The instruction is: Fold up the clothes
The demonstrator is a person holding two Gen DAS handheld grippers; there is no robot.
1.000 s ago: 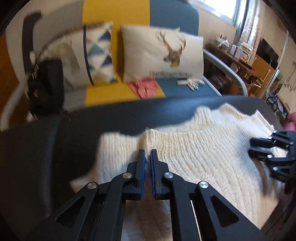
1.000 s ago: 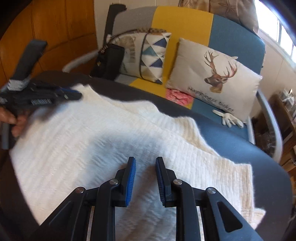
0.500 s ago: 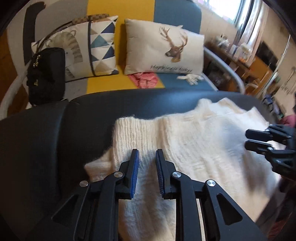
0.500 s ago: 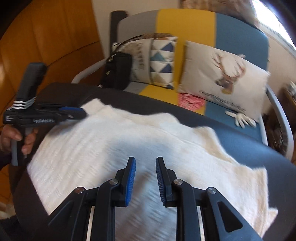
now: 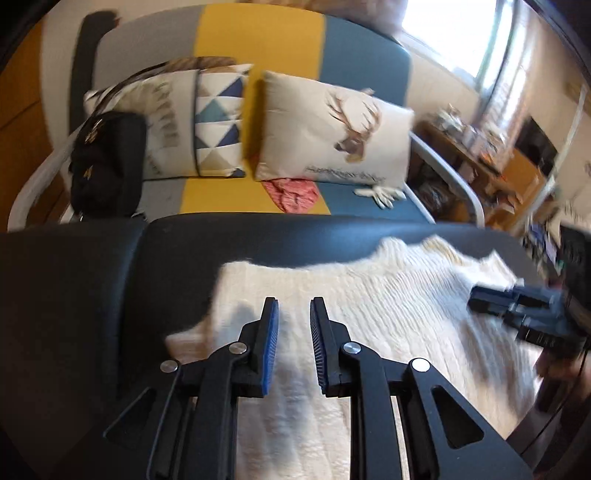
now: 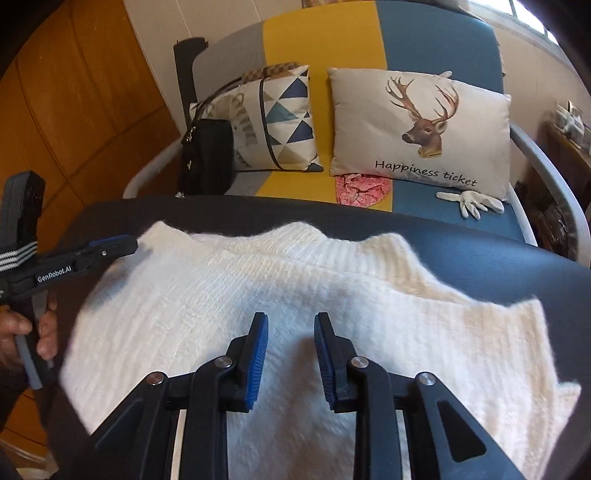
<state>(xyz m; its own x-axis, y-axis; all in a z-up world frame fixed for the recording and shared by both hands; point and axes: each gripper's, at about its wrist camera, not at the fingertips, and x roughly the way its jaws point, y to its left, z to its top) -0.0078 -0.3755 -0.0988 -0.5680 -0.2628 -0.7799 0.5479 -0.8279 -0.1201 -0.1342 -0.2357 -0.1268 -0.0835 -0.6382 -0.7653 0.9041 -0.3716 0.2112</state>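
A patchwork sofa (image 6: pixel 325 33) in grey, yellow and blue fills the background, carrying a deer-print cushion (image 6: pixel 421 129), a triangle-patterned cushion (image 6: pixel 277 122) and a black handbag (image 6: pixel 207 155). In front of it a dark, smooth padded surface (image 5: pixel 92 295) holds the task's thing: a cream-white ribbed knit sweater (image 6: pixel 258 295), spread mostly flat with one layer lapped over another along the far edge. Its long axis appears to run side to side across both views.

The right gripper (image 6: pixel 290 354) hangs over the middle of the knit, blue-padded fingers (image 6: pixel 258 350) spread and holding nothing. The left gripper (image 5: pixel 292 343) sits over the sweater's left end, fingers likewise parted and empty; in the right view it (image 6: pixel 110 247) points in at the far left corner. In the left view the right gripper (image 5: pixel 491 301) is blurred, and whether it touches the fabric cannot be told.

Judging by the layout, the fold is only partly made. The left gripper is nearer an edge to seize; the knit lies directly ahead of and beneath both pairs of fingers.
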